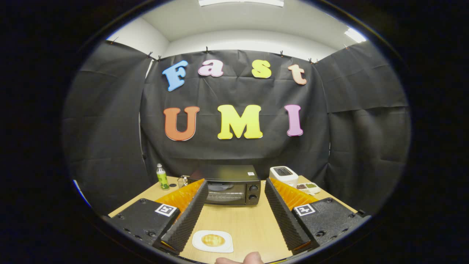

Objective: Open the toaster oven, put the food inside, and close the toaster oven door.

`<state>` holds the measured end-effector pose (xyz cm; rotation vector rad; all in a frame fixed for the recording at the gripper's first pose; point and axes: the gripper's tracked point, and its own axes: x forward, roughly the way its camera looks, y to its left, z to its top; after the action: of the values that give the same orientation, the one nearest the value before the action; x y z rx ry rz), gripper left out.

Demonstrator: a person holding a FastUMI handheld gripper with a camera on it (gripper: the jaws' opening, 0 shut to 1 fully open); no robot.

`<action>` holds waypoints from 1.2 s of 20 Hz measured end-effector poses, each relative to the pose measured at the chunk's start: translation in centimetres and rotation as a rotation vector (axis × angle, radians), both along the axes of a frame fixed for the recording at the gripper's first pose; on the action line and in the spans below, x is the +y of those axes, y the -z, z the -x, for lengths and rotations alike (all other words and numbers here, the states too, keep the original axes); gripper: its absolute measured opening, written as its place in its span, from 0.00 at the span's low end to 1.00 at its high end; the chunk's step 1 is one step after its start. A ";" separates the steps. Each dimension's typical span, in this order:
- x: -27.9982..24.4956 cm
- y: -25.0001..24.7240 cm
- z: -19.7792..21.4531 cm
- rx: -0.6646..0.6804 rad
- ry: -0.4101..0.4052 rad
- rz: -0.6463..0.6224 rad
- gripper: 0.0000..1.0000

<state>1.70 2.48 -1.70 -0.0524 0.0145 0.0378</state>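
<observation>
Black cloth (234, 154) hangs pinned across the middle of the frame, white walls (234, 40) and ceiling lights (242, 3) above it, a pale wooden worktop (238, 220) below.

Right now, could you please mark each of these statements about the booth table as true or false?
1. The toaster oven door is shut. True.
2. The gripper is shut on the food. False: its jaws stand wide open and hold nothing.
3. The food sits on a white plate between the jaws, nearer the left one. True.
4. A green bottle stands on top of the toaster oven. False: it stands on the wooden table, off to the oven's left.
5. A white appliance stands to the right of the toaster oven. True.
6. The food is already inside the oven. False: the golden round food lies on the plate, well in front of the oven.
</observation>
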 end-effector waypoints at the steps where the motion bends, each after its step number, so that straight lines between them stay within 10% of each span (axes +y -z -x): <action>1: 0.1 0.1 -0.2 0.003 -0.001 -0.001 1.00; 11: 1.3 -0.3 -3.0 -0.008 -0.019 0.028 1.00; 24: 6.3 5.4 -20.4 0.076 -0.082 0.018 1.00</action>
<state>22.11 8.76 -7.10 -0.0691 0.0889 0.1218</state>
